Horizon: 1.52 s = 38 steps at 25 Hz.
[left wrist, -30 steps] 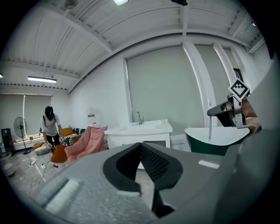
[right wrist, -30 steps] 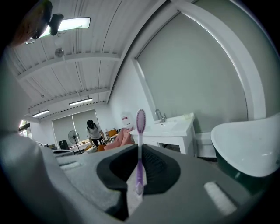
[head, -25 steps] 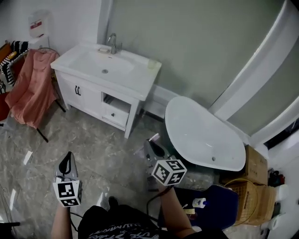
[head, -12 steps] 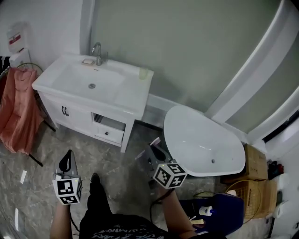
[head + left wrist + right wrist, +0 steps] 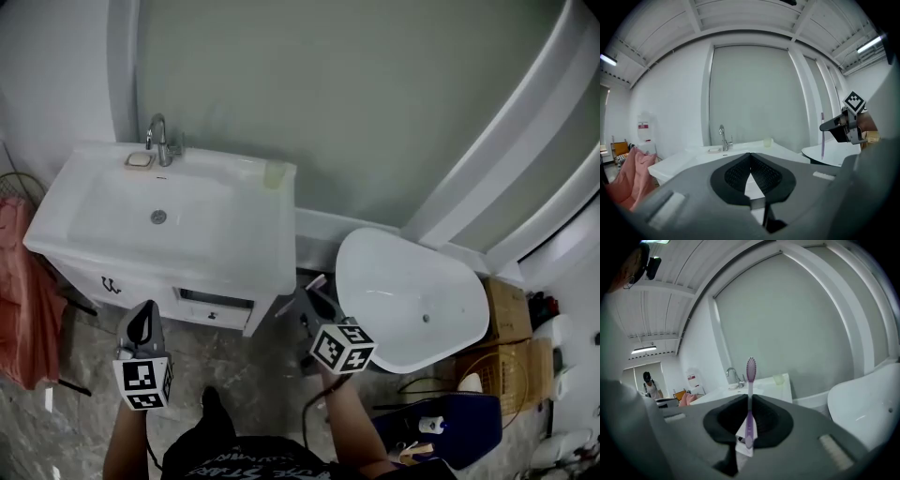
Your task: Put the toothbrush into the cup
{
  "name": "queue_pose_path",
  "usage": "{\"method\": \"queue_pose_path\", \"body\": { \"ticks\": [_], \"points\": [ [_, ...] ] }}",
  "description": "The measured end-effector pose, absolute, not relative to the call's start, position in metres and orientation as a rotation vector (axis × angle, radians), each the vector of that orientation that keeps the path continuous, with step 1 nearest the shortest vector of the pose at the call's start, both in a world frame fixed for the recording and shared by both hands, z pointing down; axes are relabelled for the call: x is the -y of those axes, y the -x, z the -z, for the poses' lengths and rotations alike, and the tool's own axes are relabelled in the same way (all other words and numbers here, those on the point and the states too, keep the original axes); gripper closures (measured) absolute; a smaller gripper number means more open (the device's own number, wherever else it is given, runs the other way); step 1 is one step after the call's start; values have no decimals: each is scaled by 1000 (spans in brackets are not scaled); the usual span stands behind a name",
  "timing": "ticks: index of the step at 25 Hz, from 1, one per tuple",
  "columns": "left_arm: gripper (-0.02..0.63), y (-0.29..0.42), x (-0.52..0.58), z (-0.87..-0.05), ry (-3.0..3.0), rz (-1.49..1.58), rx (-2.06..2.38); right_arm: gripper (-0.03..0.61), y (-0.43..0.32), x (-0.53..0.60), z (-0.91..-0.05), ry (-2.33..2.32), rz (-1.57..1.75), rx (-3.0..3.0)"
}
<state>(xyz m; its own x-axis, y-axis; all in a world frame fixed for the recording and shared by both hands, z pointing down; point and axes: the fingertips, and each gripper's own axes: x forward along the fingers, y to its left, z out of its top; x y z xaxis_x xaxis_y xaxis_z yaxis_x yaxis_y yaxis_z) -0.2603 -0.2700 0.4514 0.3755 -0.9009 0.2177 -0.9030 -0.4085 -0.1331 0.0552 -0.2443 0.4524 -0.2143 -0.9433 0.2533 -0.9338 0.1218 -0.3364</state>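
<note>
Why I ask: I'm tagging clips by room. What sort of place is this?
Probably a bathroom: a white vanity sink with faucet and cup, plus a freestanding bathtub.

In the head view the purple plastic toothbrush (image 5: 315,278) is mostly hidden by the right gripper (image 5: 315,298); only a short pinkish end shows at its jaws. Well ahead of those jaws, the pale green translucent cup (image 5: 275,173) is too small to tell what it holds. In the left gripper view the left gripper (image 5: 750,154) covers the near front of the white washbasin tabletop (image 5: 689,157) with its jaws. Left of them, the salmon-pink draped cloth (image 5: 19,300) is cut off by the head view's edge. The small item in the soap dish (image 5: 139,159) cannot be identified.
</note>
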Motion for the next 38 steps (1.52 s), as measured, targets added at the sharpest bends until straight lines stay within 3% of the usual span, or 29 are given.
{"method": "queue_pose_path", "body": {
  "ticks": [15,24,38],
  "points": [
    [604,221,426,-452,-2699,-368,1557,548,-89,372,-429,2099,573,-2234],
    [604,171,508,-451,-2681,-474,1604,548,-155,512,-413,1995,527,-2257],
    [604,122,615,-455,-2613,-535,1715,548,-188,686,-416,1884,445,-2383]
  ]
}}
